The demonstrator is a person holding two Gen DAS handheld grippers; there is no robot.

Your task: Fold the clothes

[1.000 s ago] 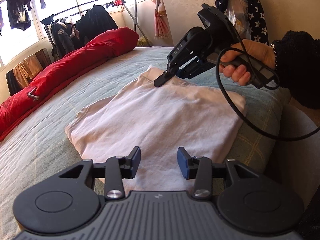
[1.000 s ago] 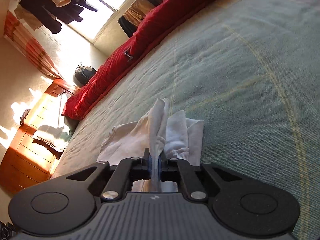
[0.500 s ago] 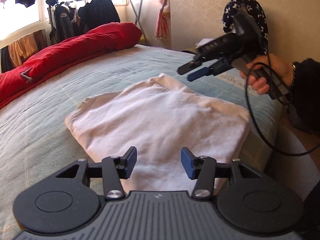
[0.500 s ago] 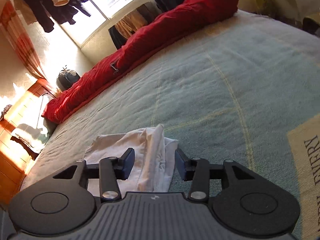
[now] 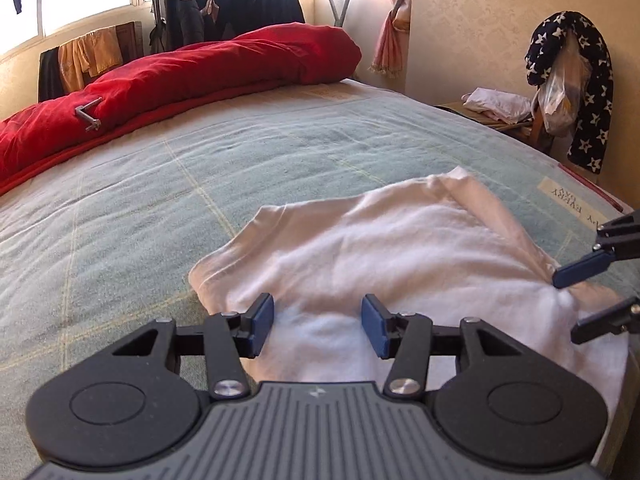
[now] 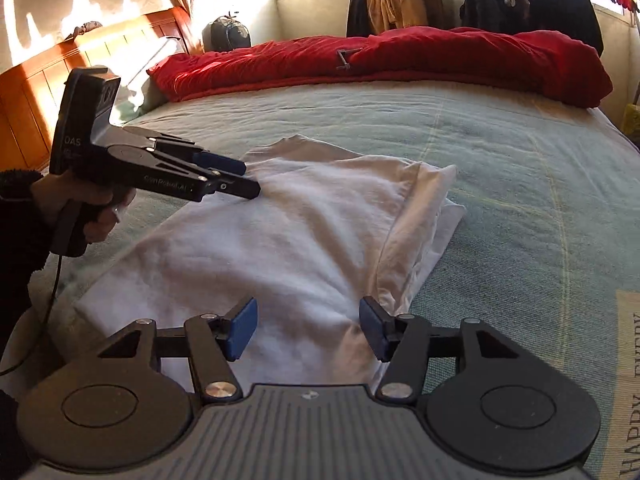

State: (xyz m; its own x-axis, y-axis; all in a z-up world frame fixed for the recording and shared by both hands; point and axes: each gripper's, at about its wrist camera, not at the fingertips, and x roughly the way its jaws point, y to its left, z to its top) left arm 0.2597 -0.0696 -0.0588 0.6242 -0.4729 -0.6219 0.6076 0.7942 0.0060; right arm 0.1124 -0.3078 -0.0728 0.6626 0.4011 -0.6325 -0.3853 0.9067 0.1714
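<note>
Left gripper [image 5: 317, 327] tilts down over the folded white T-shirt [image 5: 400, 256] on the green woven bedspread [image 5: 160, 200], jaws closing, clamping nothing. Right gripper [image 6: 307, 330] likewise, jaws opening, nothing gripped.

Your two wrist cameras look down close over the white folded shirt [image 5: 400, 248] on the bed [image 5: 160, 200] from opposite sides, each seeing the other's fingers [image 6: 224, 164]

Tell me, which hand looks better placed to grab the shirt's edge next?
Probably the right: its tool, jaws opening, straddles the white shirt's bunched side edge. The left tool hovers over flat cloth, gripping nothing.
</note>
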